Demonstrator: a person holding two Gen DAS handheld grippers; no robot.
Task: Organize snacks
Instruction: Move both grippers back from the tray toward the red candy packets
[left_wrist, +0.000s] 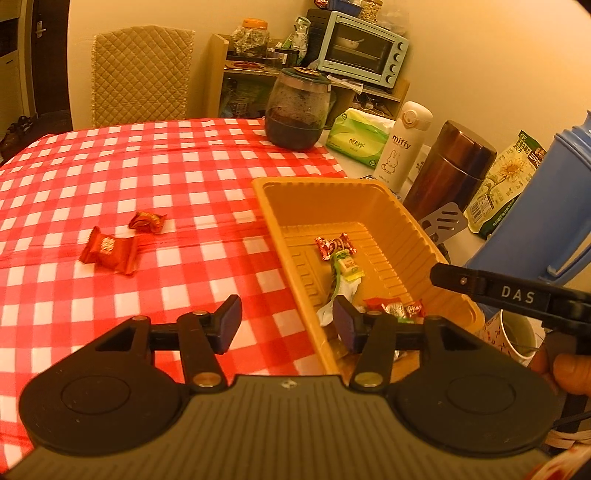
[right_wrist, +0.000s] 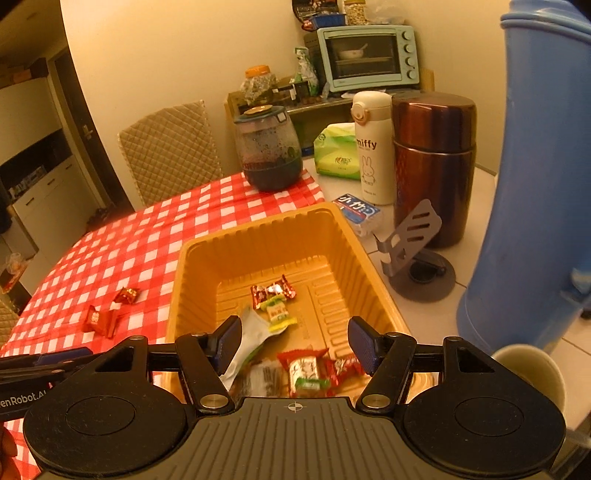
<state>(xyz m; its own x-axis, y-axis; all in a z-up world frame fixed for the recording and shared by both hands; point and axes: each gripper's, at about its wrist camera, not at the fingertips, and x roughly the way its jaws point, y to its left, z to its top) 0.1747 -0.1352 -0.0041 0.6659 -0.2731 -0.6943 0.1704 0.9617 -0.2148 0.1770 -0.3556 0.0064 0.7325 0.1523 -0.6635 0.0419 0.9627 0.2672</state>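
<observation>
Here, snacks in tray below open right jaws.

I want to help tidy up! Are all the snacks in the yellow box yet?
Not yet. Several wrapped snacks already lie in the yellow tray, like the red candy. Nothing is in hand: the left gripper and right gripper are both open and empty. Two red snacks remain on the checkered cloth: the bigger red packet and a small red candy.
</observation>
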